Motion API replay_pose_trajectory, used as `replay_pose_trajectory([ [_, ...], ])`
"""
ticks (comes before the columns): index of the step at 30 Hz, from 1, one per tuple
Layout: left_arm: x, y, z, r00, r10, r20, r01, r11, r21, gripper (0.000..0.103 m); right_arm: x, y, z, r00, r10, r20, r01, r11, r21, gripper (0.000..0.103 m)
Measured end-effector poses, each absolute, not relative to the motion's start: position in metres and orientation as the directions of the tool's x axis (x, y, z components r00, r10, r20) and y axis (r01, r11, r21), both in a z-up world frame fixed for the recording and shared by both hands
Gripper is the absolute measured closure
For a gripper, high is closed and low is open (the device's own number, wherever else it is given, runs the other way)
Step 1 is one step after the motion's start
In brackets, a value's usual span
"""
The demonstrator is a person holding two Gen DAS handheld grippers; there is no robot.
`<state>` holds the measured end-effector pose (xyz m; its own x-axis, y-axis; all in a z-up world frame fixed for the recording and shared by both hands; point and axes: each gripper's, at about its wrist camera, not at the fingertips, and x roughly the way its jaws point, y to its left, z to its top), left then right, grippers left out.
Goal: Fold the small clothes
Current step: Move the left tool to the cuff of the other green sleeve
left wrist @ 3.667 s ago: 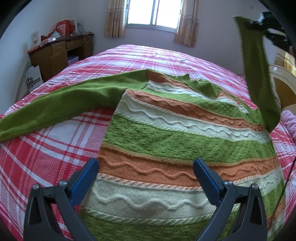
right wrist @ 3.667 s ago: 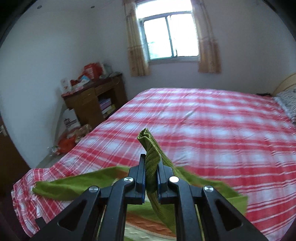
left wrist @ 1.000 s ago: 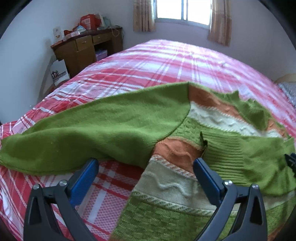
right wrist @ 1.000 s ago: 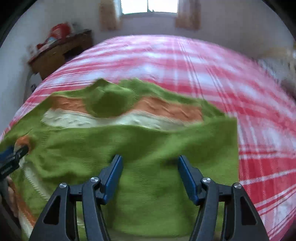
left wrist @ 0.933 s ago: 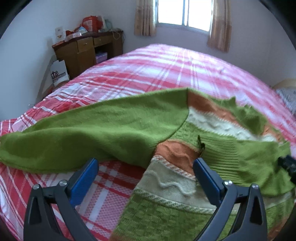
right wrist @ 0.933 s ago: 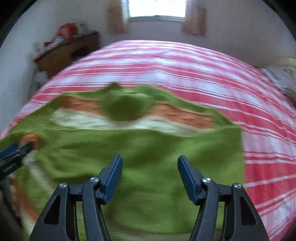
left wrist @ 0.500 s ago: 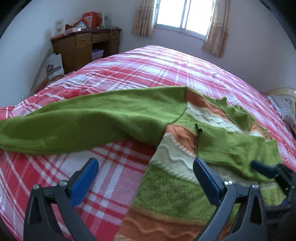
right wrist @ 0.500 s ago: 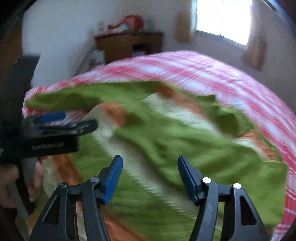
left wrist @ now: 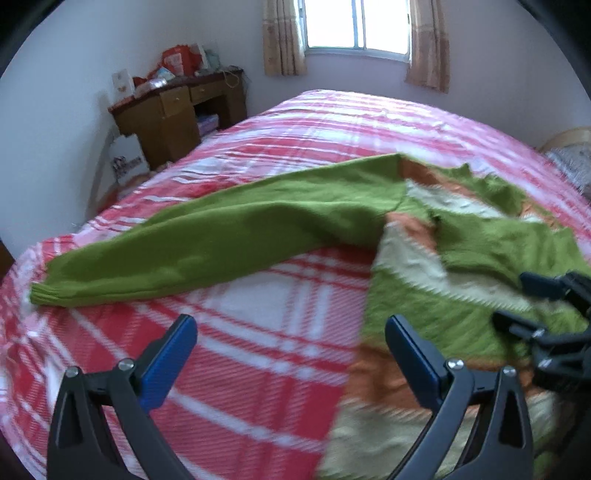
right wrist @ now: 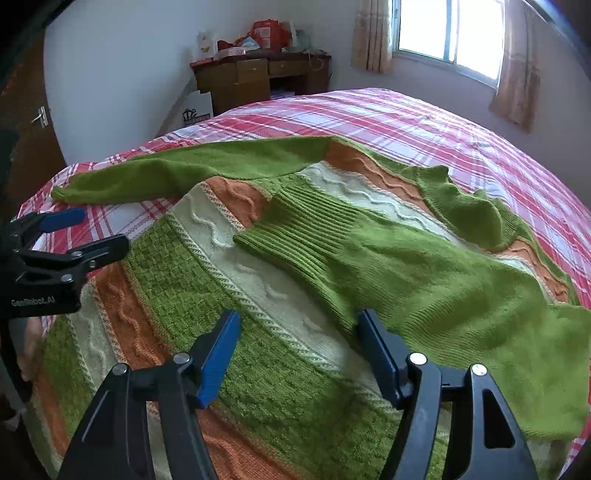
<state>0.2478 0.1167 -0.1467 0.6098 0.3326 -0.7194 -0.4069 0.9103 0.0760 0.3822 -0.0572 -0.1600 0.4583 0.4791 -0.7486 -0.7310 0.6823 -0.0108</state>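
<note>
A knitted sweater (right wrist: 280, 317) striped green, orange and cream lies flat on the red plaid bed (left wrist: 280, 350). Its right sleeve (right wrist: 388, 266) is folded across the chest, ribbed cuff toward the middle. The left sleeve (left wrist: 221, 236) stretches out sideways over the bedspread. My right gripper (right wrist: 297, 317) hovers over the sweater's body just below the folded sleeve; its jaws are opening and grip nothing. My left gripper (left wrist: 290, 321) is open over the bedspread at the sweater's left edge, below the outstretched sleeve. Each gripper shows in the other's view: left gripper (right wrist: 96, 229), right gripper (left wrist: 515, 300).
A wooden desk (left wrist: 177, 107) with clutter on top stands against the wall beyond the bed's far left corner, a white paper bag (left wrist: 127, 158) beside it. A curtained window (left wrist: 358, 26) is behind the bed. A pillow (left wrist: 572, 162) lies at far right. A door (right wrist: 29, 122) is at left.
The right sleeve, earlier held up in the shut right gripper, now lies let go across the chest. The left gripper slid left off the sweater body. The right gripper swung and rolled to the left.
</note>
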Motion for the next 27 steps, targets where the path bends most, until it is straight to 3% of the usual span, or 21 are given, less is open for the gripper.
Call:
replay_pose_trajectory([
  [5,0.233,0.139,-0.142,0.592,0.396,-0.702,-0.433,0.891,0.137,0.000,0.382,-0.061,-0.159,0.463,0.482,-0.744,-0.726,0.688,-0.006,0.035],
  [20,0.211,0.205,-0.142,0.514,0.467,-0.720,-0.565,0.815,0.125,0.001,0.384,-0.062,-0.159,0.473,0.481,-0.738,-0.715,0.699,-0.002,0.034],
  [23,0.203,0.220,-0.145,0.499,0.450,-0.741,-0.592,0.801,0.087,0.010,0.384,-0.062,-0.159,0.477,0.479,-0.737,-0.712,0.702,-0.005,0.034],
  [24,0.201,0.228,-0.147,0.496,0.428,-0.755,-0.606,0.794,0.051,0.017,0.384,-0.063,-0.158,0.477,0.478,-0.737,-0.712,0.702,-0.005,0.034],
  [27,0.191,0.255,-0.152,0.499,0.361,-0.788,-0.668,0.739,-0.085,0.024,0.384,-0.063,-0.158,0.478,0.478,-0.737,-0.712,0.702,-0.006,0.034],
])
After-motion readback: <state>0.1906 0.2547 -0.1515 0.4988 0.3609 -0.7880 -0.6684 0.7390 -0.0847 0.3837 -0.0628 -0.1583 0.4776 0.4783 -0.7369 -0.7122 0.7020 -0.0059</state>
